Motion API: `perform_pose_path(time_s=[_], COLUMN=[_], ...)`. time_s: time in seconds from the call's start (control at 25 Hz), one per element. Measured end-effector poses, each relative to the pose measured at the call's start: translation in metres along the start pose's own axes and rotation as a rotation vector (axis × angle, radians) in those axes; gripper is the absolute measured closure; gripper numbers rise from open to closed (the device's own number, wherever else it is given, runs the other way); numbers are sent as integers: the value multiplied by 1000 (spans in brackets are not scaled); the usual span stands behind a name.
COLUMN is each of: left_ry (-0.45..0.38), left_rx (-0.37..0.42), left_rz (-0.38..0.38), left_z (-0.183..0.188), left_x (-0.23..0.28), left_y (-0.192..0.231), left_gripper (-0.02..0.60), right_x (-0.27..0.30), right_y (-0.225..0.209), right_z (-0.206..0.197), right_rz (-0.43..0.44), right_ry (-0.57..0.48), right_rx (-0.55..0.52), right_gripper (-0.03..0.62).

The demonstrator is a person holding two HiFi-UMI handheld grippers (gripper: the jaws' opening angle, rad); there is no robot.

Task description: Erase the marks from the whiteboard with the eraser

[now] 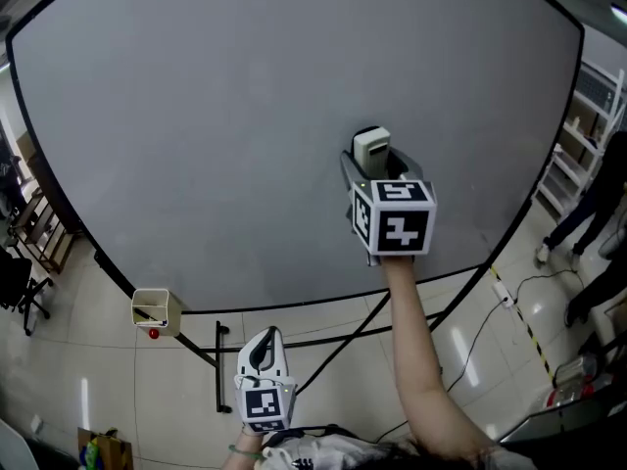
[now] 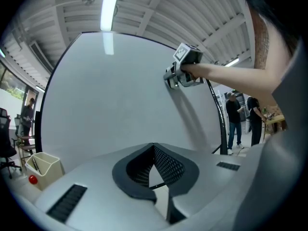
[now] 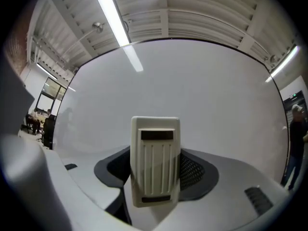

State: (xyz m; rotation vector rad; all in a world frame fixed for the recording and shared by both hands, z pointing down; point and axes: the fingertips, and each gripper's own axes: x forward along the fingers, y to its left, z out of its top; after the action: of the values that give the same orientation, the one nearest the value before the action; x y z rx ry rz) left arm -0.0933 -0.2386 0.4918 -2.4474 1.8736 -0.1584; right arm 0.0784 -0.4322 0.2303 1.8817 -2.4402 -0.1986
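The whiteboard fills most of the head view and shows no marks in any view. My right gripper is raised against its right-centre part, shut on a cream ribbed eraser that stands upright between the jaws. In the right gripper view the eraser covers the middle, with the bare whiteboard behind it. My left gripper hangs low below the board's bottom edge. Its jaws meet with nothing between them, and the left gripper faces the whiteboard from beneath.
A cream box with a red ball under it hangs at the board's lower left corner. Black stand legs cross below the board. People stand at the right, shelving at the far right, and a cable lies on the floor.
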Motion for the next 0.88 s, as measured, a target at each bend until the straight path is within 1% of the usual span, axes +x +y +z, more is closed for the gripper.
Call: perform_pose_path(time_s=[0.08,0.12,0.16,0.2,0.28,0.32,0.36,0.4,0.48,0.56,0.68,0.72,0.8,0.88], left_ry=[-1,-3,-3,-2,-5,-6,-7,-7,-10,-17,-30,-31,-29,-21], left_rx=[-30,-37,-32,-26,-48,-58,-62,-59,-37,-17,-42,-49,-67,-75], left_rz=[19,25,28,29,40,47,51,52,44,39,59,66,78,83], left_z=[1,1,-1,-2,0,2,3,3,2,3,9,10,8,5], left_x=[-1,-1,-2,-3,-5,-7,-9,-11,-14,-15,-17,-18,-20,-21], left_y=[4,6,7,9,12,13,13,12,12,14,19,21,23,23], left_gripper=[580,580,580,580,580,580,580,580,580,580,580,579,580,579], right_x=[3,3,2,2,4,2,0,-2,-7,-10,-8,-4,4,4], right_y=[5,13,24,35,58,65,68,69,67,60,39,31,24,29], right_z=[-2,-15,-40,-72,-136,-154,-164,-166,-151,-119,-65,-52,-42,-51], right_rz=[-45,-52,-44,-22,36,51,59,66,75,60,7,-9,-26,-38], right_ry=[20,39,84,154,284,314,323,320,279,198,81,66,74,91], right_rx=[-34,-45,-58,-73,-99,-114,-123,-121,-111,-121,-108,-95,-76,-86], right_gripper=[313,315,316,316,315,315,315,315,313,313,313,313,313,315])
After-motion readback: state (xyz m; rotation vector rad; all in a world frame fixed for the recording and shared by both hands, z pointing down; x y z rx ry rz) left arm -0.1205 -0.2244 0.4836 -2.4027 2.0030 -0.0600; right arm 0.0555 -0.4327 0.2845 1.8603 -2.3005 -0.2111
